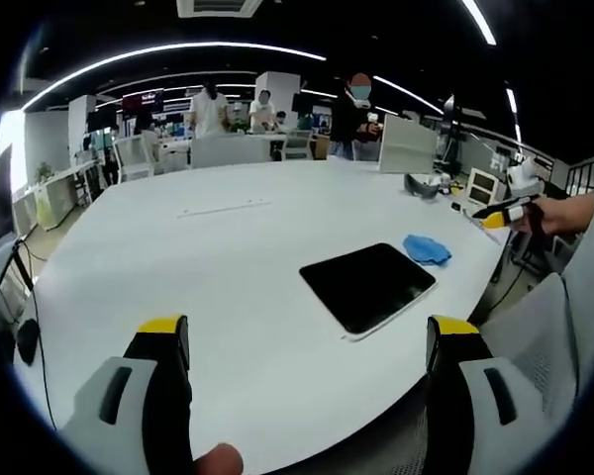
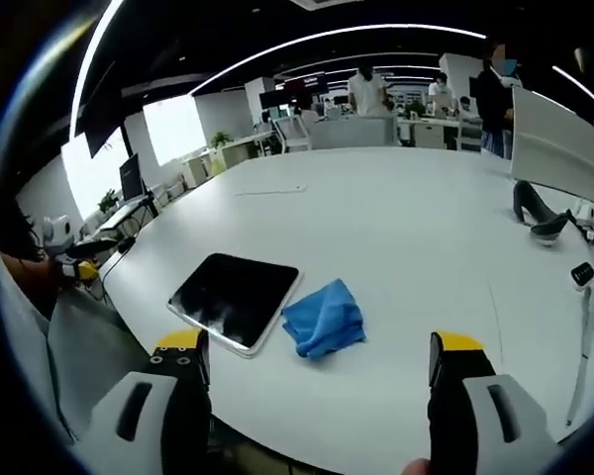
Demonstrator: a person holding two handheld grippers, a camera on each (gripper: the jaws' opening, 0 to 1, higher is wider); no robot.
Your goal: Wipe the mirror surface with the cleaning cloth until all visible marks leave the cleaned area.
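Mirror (image 1: 368,286) lies dark on the white bench (image 1: 228,267), ahead and right of the left gripper (image 1: 307,341), jaws apart; the blue cloth (image 1: 427,249) sits just beyond the mirror. In the right gripper view, cloth (image 2: 324,318) touches the mirror's (image 2: 235,298) right edge, ahead of the right gripper (image 2: 322,356), jaws apart, empty.

We see a broad white rounded table (image 2: 396,237) carrying a dark rectangular mirror (image 2: 234,297) near its edge, a crumpled blue cloth (image 2: 324,319) just beside it.
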